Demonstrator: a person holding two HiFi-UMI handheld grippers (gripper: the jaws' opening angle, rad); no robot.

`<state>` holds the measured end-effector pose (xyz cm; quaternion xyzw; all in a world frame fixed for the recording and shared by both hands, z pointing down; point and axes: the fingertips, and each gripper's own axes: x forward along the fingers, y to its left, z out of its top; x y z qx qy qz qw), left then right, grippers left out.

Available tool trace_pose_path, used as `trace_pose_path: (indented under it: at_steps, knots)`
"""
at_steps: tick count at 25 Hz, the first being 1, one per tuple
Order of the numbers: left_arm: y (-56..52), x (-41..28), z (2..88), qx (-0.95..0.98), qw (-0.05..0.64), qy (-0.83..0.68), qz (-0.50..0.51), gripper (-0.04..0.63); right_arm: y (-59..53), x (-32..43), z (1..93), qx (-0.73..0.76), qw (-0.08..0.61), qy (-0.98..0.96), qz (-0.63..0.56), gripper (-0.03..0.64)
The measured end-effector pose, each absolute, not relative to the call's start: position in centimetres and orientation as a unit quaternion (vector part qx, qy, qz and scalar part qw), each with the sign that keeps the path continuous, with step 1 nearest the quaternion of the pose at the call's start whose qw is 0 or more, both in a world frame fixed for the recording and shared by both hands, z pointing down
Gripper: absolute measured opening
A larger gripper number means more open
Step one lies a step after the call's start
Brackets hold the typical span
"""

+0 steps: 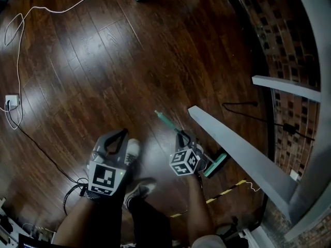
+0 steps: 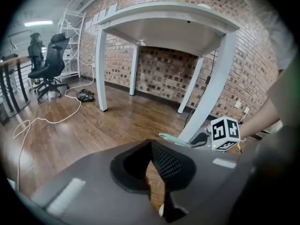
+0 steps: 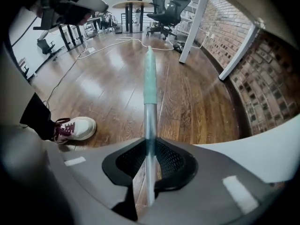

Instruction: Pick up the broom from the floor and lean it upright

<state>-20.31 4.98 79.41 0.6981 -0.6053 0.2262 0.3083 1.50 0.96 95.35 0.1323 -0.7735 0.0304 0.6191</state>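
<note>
Grip matters most here: my right gripper [image 3: 149, 143] is clamped on the broom [image 3: 149, 78] at its metal shaft, with the green sleeve beyond the fingertips and the brush end behind them, near the table leg [image 1: 232, 143]. My left gripper [image 2: 151, 146] is closed on nothing, so I'd tilt the broom slowly to stop the shaft sliding through the pads.

An office, with swivel chairs [image 2: 50, 60], white desk [image 2: 164, 13] and brick wall [image 2: 164, 74]
</note>
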Motion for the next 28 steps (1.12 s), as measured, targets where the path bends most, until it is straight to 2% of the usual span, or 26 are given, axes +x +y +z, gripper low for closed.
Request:
trace_pose_path:
  at_steps: [16, 28]
  knots:
    - [2.7, -16.4, 71.1, 0.75, 0.274, -0.557, 0.229, 0.001, 1.3, 7.8, 80.1, 0.247, 0.554, -0.795, 0.007, 0.087]
    - [-0.8, -8.2, 63.4, 0.781, 0.209, -0.534, 0.248, 0.0, 2.2, 14.7, 70.8, 0.272, 0.504, -0.819, 0.02, 0.092]
